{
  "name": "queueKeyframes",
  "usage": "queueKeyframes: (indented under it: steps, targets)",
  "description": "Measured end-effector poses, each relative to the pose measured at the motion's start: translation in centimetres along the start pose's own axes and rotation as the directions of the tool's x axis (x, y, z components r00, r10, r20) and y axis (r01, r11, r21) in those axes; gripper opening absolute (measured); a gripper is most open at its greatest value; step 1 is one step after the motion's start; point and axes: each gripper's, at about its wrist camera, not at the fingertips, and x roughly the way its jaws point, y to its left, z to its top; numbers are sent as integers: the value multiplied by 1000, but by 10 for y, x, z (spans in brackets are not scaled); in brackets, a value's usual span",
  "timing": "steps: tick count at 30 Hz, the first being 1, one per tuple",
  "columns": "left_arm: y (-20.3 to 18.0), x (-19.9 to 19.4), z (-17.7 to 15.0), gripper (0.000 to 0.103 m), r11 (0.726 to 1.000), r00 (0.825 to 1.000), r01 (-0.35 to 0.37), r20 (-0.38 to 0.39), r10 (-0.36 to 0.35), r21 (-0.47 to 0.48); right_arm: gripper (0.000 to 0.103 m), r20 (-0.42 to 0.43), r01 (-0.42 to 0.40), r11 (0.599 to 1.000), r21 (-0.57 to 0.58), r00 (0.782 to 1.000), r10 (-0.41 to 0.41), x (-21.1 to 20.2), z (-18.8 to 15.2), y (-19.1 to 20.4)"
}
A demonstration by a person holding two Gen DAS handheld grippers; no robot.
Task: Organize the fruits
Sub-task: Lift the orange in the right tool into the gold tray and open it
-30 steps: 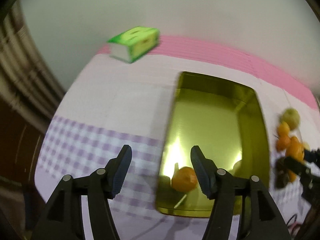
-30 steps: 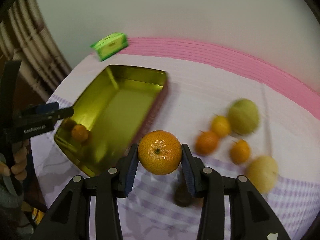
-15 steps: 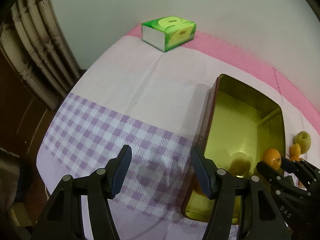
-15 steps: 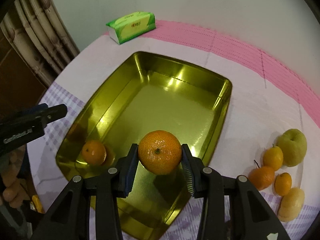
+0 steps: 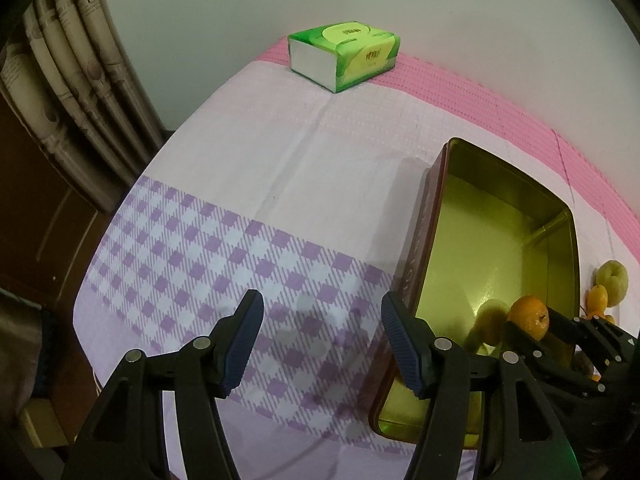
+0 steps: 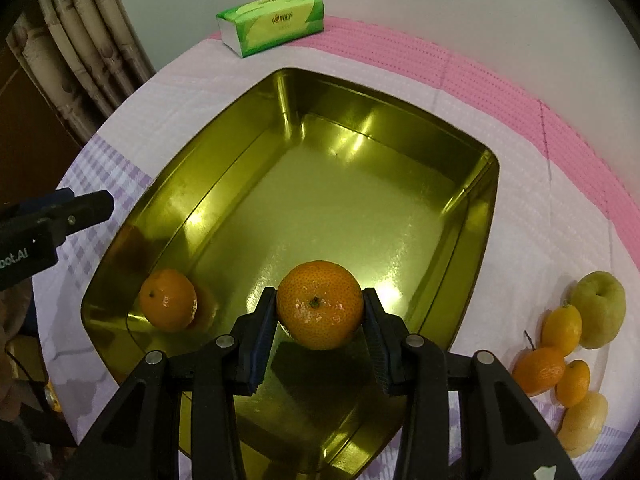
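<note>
My right gripper (image 6: 319,310) is shut on an orange mandarin (image 6: 319,304) and holds it low over the near part of a gold metal tray (image 6: 476,208). A second mandarin (image 6: 168,304) lies inside the tray at its near left corner. My left gripper (image 5: 320,338) is open with nothing between its fingers, over the checked cloth just left of the tray (image 5: 416,264). In the left wrist view the held mandarin (image 5: 530,316) and the right gripper (image 5: 568,340) show at the tray's right side. In the right wrist view one left finger (image 6: 72,212) reaches in from the left.
Several loose fruits lie right of the tray: a green apple (image 6: 600,308), small oranges (image 6: 540,370) and a pale yellow fruit (image 6: 584,420). A green tissue pack (image 6: 272,22) sits at the table's far edge by the wall. A curtain (image 5: 76,80) hangs left of the table.
My right gripper carried the mandarin from beside the fruit pile to over the tray and lowered it. My left gripper shifted left, off the tray and over the checked cloth.
</note>
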Motion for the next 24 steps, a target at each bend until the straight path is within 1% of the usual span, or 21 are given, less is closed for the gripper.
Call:
queueKeyframes:
  steps: [7,16,21,24]
  targets:
    - [-1,2,-1,62,1000,1000,0,-9,0,2,39,3,19,1000,-22,1000,-19,4,-1,5]
    - [-1,2,-1,62,1000,1000,1,-13,-1,2,40,8,21,999,-35,1000,-21,5,-3,6]
    - [-3,2,-1,62,1000,1000,1,-13,-1,8,43,30,32,999,-24,999,-32,3,-4,3]
    - [-5,0,-1,62,1000,1000,3,-8,-2,18,43,34,13,1000,-14,999,-13,0,-6,1]
